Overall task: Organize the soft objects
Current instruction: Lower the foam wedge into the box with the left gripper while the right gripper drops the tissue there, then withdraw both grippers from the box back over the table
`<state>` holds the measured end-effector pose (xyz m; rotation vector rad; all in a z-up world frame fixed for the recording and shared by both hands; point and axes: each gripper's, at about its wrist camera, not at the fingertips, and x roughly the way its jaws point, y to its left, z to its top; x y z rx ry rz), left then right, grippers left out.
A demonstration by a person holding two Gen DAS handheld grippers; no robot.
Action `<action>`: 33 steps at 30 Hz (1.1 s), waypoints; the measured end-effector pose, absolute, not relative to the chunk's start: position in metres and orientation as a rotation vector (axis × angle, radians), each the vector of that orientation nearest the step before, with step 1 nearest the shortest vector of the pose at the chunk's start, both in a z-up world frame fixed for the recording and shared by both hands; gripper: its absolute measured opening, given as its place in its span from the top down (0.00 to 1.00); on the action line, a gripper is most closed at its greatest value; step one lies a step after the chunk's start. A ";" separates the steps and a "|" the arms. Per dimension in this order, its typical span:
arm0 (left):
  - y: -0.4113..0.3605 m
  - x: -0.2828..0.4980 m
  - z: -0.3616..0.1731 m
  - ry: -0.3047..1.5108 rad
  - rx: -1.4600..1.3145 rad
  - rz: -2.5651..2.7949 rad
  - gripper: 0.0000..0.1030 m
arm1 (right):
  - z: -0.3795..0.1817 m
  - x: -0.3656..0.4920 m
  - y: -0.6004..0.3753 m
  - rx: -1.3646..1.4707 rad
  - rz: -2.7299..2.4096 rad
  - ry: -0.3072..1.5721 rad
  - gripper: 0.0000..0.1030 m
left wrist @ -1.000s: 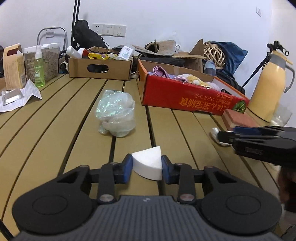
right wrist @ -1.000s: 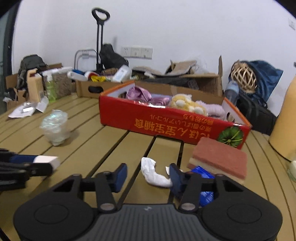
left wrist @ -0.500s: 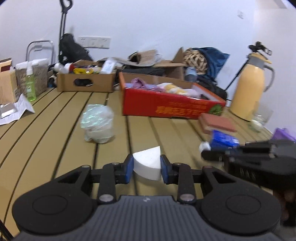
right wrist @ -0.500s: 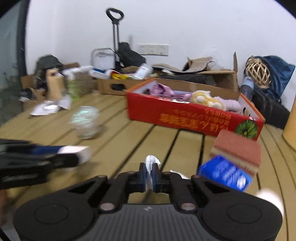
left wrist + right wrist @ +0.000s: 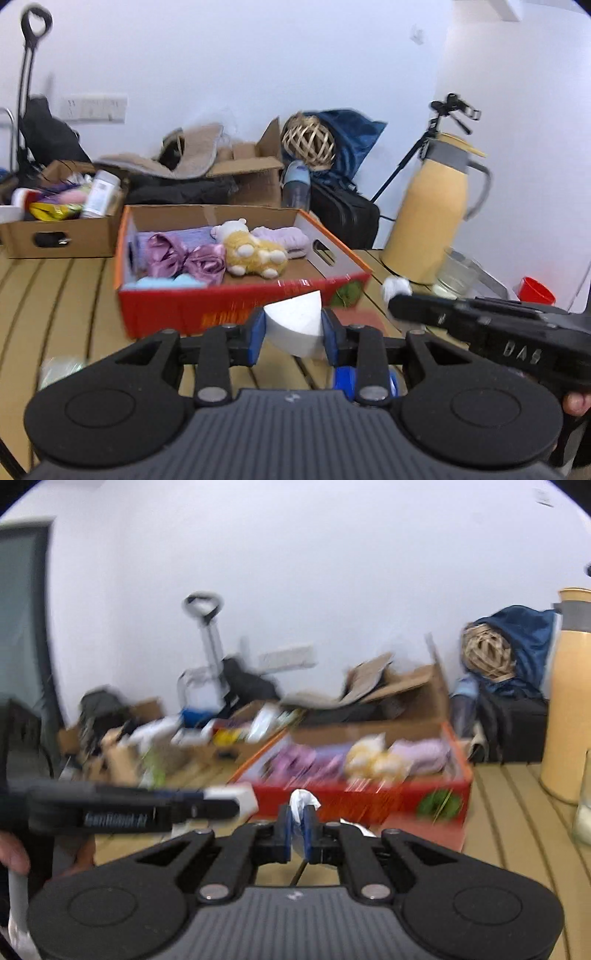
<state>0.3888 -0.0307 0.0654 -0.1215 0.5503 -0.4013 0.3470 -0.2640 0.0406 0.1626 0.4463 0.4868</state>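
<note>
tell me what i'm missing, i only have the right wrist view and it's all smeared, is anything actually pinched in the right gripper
Observer: Yes. In the left wrist view the right gripper shows from the side, with a small crumpled white tissue wad sticking out at its tip.
Operator: and the left one, i just see a white block at its end
Observer: It is a white foam wedge with one curved side, clamped between the blue pads of the left gripper.
Operator: what's in the red cardboard box, mine is blur
Observer: The red cardboard box holds a yellow plush toy lying beside a shiny purple fabric bow.
Operator: any room left in there
Observer: Bare cardboard floor shows at the right end, past the plush toy.
</note>
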 end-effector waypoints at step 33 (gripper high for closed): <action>0.020 0.312 0.063 0.366 -0.047 -0.054 0.31 | 0.060 0.395 -0.261 0.093 0.473 0.478 0.47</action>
